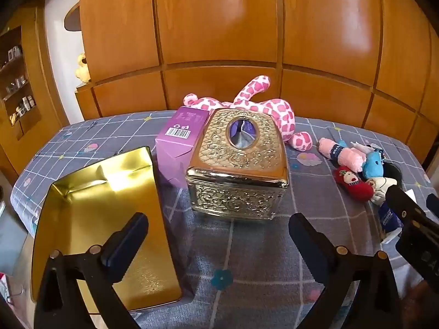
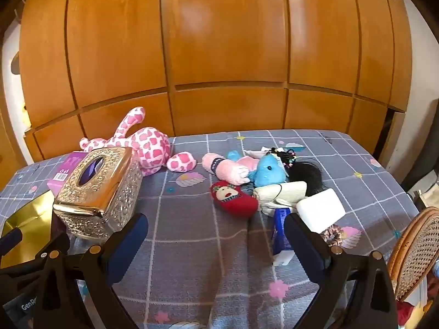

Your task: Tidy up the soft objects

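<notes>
- One ornate metal tissue box (image 2: pixel 97 192), the landmark for the rest
- One pink spotted plush giraffe (image 2: pixel 142 144) just behind the tissue box
- One purple carton (image 1: pixel 178 148) touching its left side
- One gold tin tray (image 1: pixel 107 219) further to its left
- Three small plush toys to its right: one pink (image 2: pixel 227 168), one blue (image 2: pixel 269 174), one red (image 2: pixel 236 198)
- One black hair piece (image 2: pixel 308 175) and one scrunchie (image 2: pixel 332 234) well to its right
- One white block (image 2: pixel 321 209) there too
- Two grippers, the left (image 1: pixel 218 235) and the right (image 2: pixel 216 235)

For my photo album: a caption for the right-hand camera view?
Open fingers face small soft toys piled on a checked tablecloth.
</notes>
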`<action>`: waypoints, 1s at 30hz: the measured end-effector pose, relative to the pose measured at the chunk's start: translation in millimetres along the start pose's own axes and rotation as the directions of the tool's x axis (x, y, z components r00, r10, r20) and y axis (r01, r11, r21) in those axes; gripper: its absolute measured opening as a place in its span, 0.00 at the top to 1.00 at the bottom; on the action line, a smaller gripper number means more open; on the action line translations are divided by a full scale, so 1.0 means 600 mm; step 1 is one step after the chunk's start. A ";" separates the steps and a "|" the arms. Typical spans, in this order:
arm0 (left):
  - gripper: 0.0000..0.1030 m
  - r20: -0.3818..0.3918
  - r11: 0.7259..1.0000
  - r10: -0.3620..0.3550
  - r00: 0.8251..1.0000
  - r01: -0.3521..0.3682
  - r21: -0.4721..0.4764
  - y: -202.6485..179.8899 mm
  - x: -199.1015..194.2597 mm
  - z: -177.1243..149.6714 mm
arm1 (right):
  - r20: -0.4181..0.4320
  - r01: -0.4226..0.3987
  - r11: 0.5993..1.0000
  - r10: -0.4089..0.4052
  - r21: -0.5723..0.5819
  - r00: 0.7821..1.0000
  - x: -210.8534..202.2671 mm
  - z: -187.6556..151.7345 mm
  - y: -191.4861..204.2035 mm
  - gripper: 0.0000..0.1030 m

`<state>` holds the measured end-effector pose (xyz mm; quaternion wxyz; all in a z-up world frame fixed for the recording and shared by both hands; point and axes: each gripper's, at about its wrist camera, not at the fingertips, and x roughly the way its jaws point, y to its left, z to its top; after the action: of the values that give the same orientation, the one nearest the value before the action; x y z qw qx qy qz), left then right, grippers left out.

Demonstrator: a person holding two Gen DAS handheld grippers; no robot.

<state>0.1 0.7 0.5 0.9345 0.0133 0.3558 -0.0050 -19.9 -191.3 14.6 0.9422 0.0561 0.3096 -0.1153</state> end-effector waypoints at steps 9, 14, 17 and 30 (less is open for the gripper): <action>0.00 -0.018 1.000 0.011 1.000 -0.011 -0.022 0.025 0.007 -0.004 | 0.000 0.013 1.000 -0.013 -0.013 1.000 0.005 -0.003 0.018 0.02; 0.00 -0.014 0.999 0.031 0.999 -0.031 -0.033 0.031 0.005 -0.004 | -0.002 -0.013 0.999 0.013 -0.034 1.000 0.005 -0.003 0.021 0.02; 0.00 -0.015 0.998 0.034 0.999 -0.035 -0.044 0.037 0.004 -0.004 | 0.001 -0.022 0.999 0.022 -0.044 1.000 0.004 -0.003 0.026 0.02; 0.00 -0.014 0.997 0.038 0.999 -0.039 -0.061 0.048 0.003 -0.004 | -0.002 -0.037 0.997 0.037 -0.066 0.999 0.002 -0.004 0.034 0.02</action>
<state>0.4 29.6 -1.7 0.9321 -0.0083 0.3614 0.0241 -14.8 -171.6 12.7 0.9454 0.0307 0.3125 -0.0877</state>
